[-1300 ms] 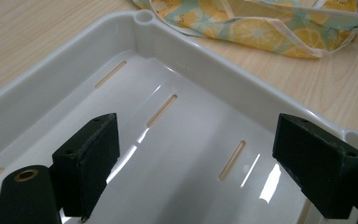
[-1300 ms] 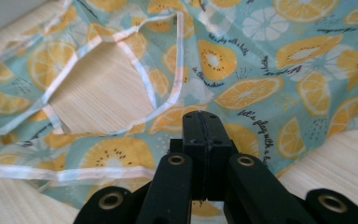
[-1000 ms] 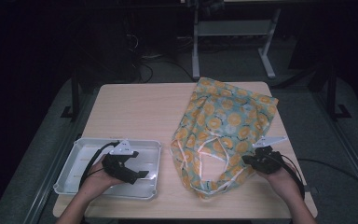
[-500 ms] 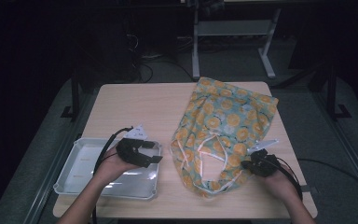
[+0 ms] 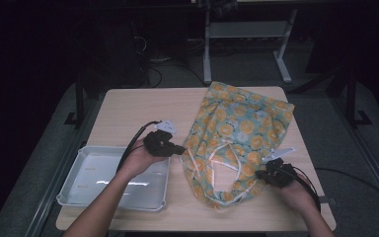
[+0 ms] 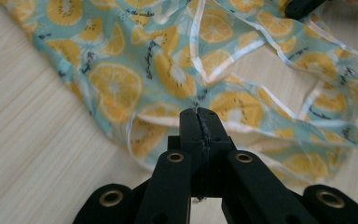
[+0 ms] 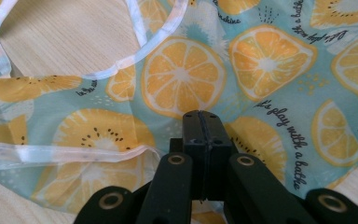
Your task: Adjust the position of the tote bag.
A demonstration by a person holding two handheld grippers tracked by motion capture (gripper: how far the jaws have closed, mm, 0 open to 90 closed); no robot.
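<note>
A thin teal bag printed with orange slices lies flat on the wooden table, its white-edged handles toward the person. My left gripper is at the bag's left edge. Its jaws have just been closing and now meet, with nothing visible between them. In the left gripper view the tips hover over the bag near its white hem. My right gripper is at the bag's lower right corner. In the right gripper view its closed jaws pinch the bag where the hem runs in.
A white plastic tray sits at the front left of the table, under the left forearm. Black cables trail from both grippers. Beyond the table's far edge stand a metal frame and a dark floor.
The left gripper has left the tray and travelled right to the bag's left edge, and its jaws have closed. The right gripper has stayed put on the bag.
</note>
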